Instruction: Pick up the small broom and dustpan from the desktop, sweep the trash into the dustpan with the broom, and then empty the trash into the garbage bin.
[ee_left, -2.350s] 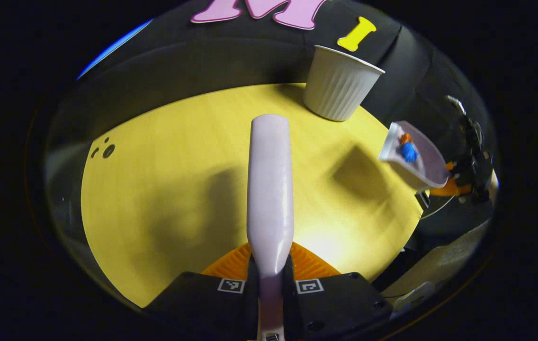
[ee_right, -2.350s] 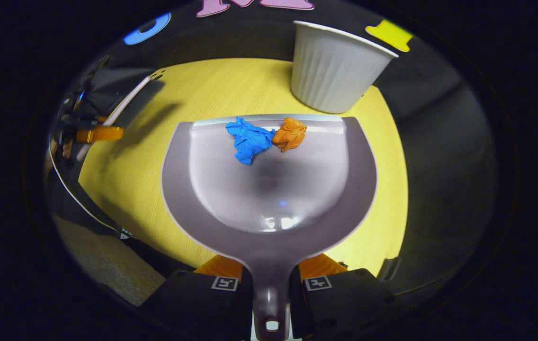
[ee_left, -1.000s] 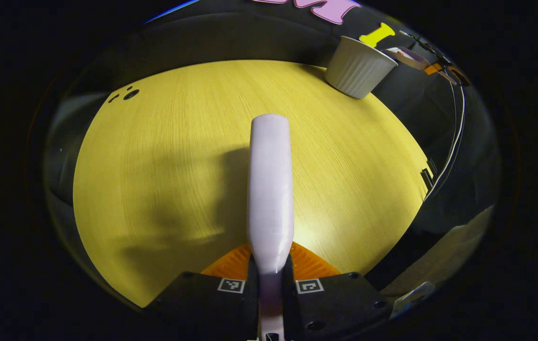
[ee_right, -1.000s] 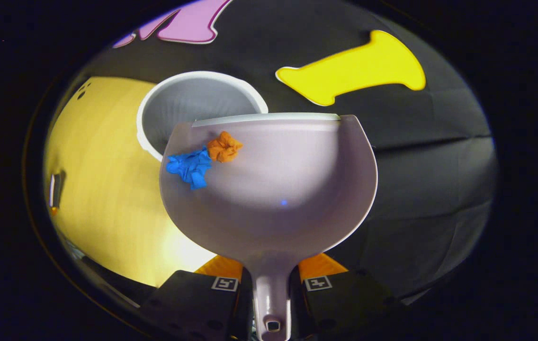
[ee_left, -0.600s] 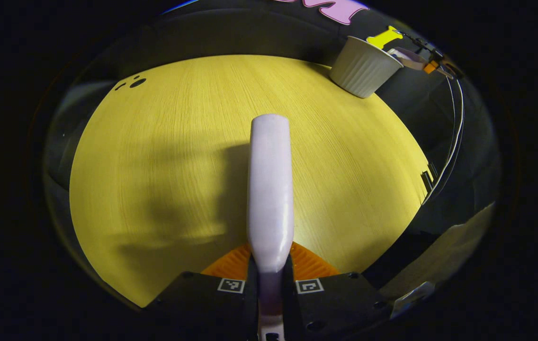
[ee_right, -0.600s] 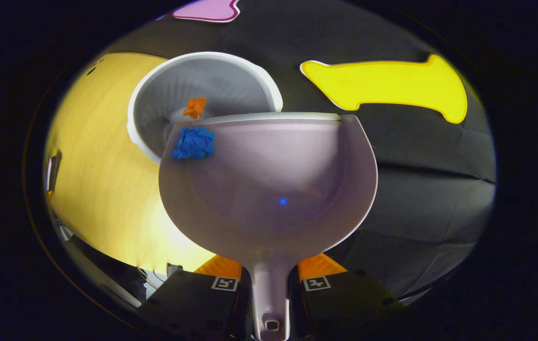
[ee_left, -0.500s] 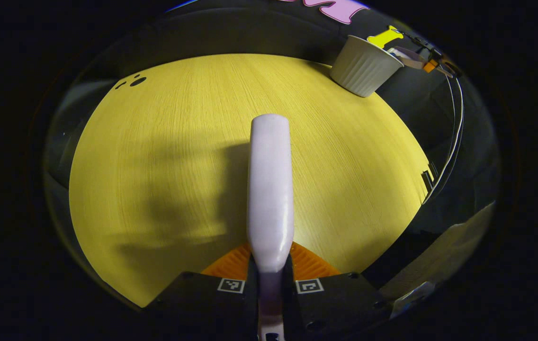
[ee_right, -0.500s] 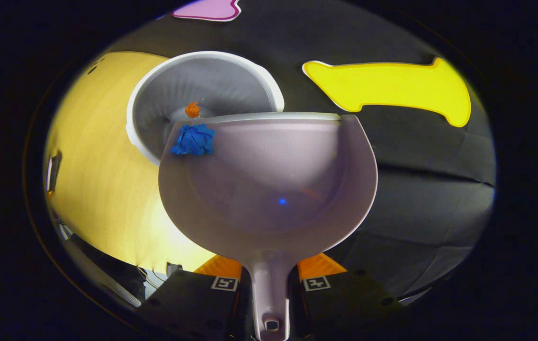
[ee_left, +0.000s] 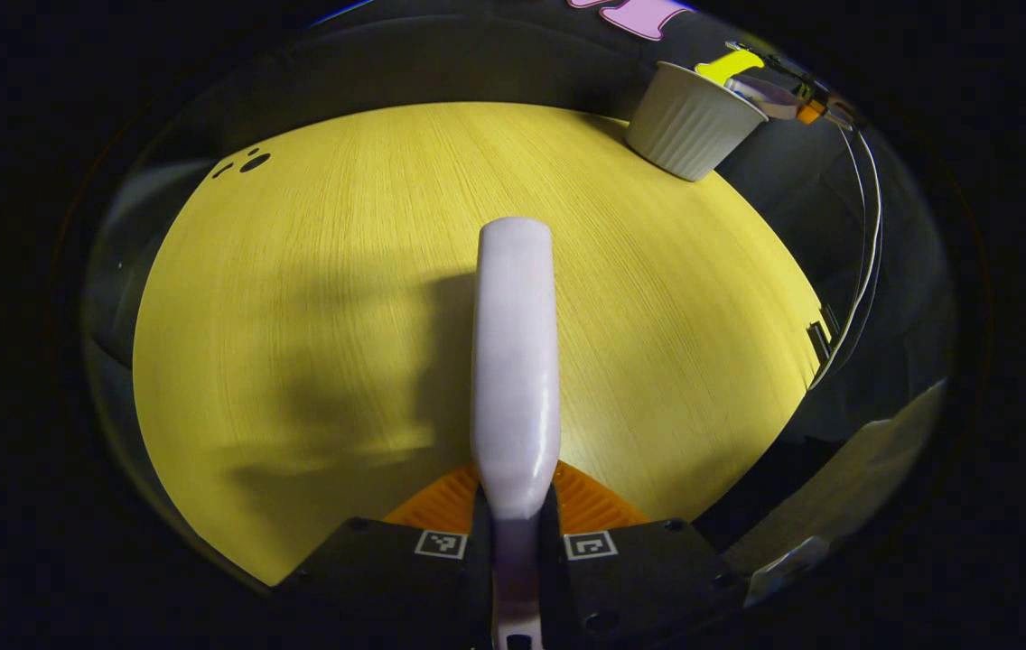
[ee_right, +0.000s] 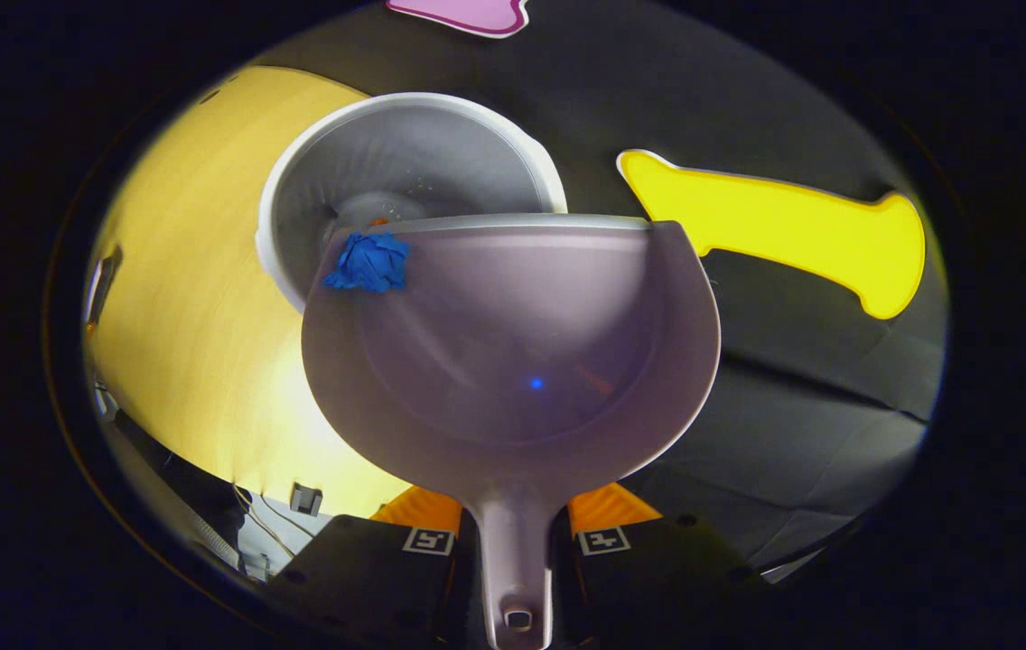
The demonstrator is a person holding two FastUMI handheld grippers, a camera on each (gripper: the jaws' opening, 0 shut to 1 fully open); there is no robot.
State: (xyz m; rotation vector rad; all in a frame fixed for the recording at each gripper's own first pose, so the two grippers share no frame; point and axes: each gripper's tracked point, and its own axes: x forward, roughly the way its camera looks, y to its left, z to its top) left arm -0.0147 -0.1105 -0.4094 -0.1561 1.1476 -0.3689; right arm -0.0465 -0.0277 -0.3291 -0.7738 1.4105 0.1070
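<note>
Dustpan (ee_right: 513, 361), pale lilac, was clamped by its handle between the two fingers of the right gripper (ee_right: 513, 528), tipped forward with its front lip over the open mouth of the white ribbed garbage bin (ee_right: 387, 171). A crumpled blue scrap (ee_right: 368, 262) clung to the pan's left front corner, right at the lip and against the bin's rim. A speck of orange (ee_right: 377, 221) showed just past the lip, inside the bin; what it was could not be told at that size. The bin stood at the far edge of the yellow tabletop (ee_right: 179, 298), close to the black cloth wall.

In the left gripper view, the left gripper (ee_left: 513, 524) was closed on the broom (ee_left: 515, 361), both fingers pressing the neck of its lilac handle, which pointed straight ahead above the tabletop (ee_left: 314, 271) and cast a shadow on it. The bin (ee_left: 692, 131) stood at the tabletop's far right corner, well apart from the broom. The dustpan (ee_left: 761, 95) showed small there, its lip over the bin's rim, with the right gripper (ee_left: 816, 110) behind it.
</note>
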